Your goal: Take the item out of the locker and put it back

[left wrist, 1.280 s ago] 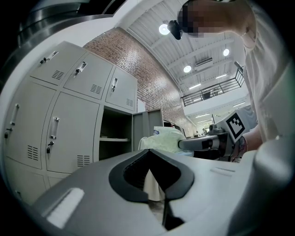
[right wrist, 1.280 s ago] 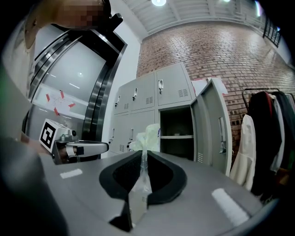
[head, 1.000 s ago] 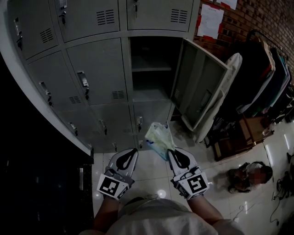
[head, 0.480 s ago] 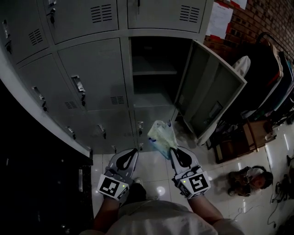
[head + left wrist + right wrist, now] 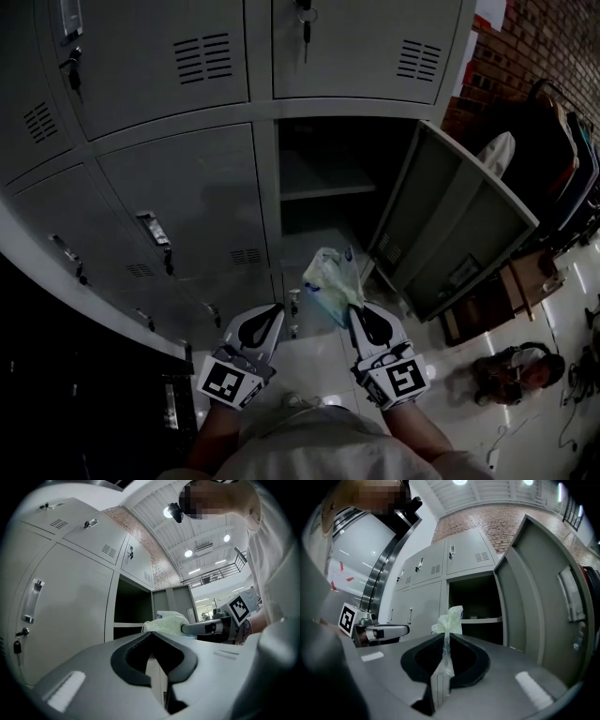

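Locker area of an industrial hall: grey steel lockers (image 5: pixel 178 187), brick wall (image 5: pixel 530 42), tiled floor (image 5: pixel 314 356), high ribbed roof (image 5: pixel 197 527) with lamps (image 5: pixel 189 553).

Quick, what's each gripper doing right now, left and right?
Left gripper: closed, nothing between its jaws.
Right gripper: closed on the plastic bag.
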Tool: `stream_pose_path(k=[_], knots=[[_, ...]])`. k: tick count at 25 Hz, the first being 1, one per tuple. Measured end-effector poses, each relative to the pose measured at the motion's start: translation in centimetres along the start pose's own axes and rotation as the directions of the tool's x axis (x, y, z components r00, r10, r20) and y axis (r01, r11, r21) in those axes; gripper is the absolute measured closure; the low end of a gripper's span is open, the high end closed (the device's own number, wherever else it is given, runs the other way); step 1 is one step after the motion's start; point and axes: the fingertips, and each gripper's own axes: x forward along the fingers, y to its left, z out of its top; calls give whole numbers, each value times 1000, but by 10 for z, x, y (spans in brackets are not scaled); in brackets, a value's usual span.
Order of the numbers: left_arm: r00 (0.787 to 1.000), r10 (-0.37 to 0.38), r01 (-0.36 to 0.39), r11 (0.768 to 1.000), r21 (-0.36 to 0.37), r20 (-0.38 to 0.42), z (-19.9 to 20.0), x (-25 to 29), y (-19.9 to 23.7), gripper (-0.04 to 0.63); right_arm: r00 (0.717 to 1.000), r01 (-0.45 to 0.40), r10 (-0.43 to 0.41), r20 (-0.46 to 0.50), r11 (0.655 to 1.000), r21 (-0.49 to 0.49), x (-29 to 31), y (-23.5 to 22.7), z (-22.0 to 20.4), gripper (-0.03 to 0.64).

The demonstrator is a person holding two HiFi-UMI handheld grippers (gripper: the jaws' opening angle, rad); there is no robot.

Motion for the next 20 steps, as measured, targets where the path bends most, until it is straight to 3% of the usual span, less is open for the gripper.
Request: stream_pose_path(k=[8, 14, 20], knots=[[1000, -15, 15, 1000, -4, -1, -2, 24, 31, 597, 998, 62, -61, 34, 998, -9, 29, -18, 12, 597], [1000, -6, 6, 1000, 6, -1, 0, 31, 37, 597, 987, 104, -101, 128, 995, -11, 70, -51, 62, 595], [1000, 27, -27, 1000, -2, 6, 0, 35, 44, 597, 966, 185, -150, 210, 970, -160, 145, -97, 120, 595]])
